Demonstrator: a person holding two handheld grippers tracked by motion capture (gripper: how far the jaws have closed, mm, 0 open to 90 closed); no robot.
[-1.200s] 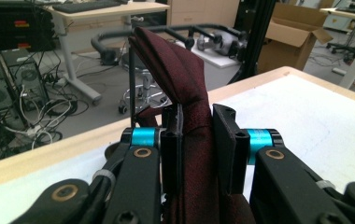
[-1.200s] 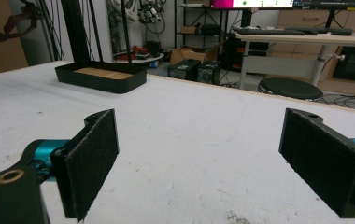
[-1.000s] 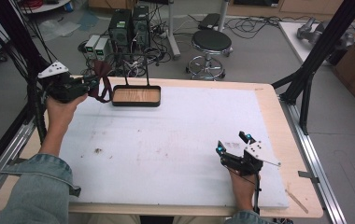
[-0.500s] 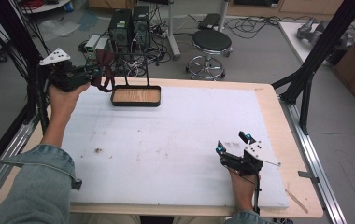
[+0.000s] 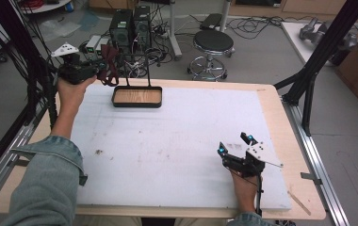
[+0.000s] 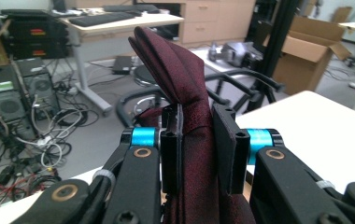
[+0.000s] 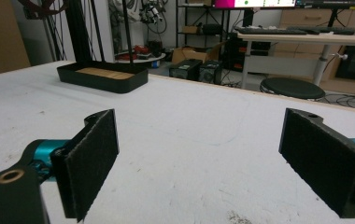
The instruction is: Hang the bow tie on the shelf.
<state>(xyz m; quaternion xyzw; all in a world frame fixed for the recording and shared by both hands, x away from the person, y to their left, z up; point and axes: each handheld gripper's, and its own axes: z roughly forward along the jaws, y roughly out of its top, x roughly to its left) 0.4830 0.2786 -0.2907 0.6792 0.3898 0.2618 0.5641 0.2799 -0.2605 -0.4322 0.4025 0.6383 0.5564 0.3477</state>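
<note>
The high view looks down and forward on the whole table [image 5: 271, 101] from above. The right gripper view sits low, near the surface, facing the black tray [image 7: 102, 76]; the high view shows this tray [image 5: 137, 97] far across
</note>
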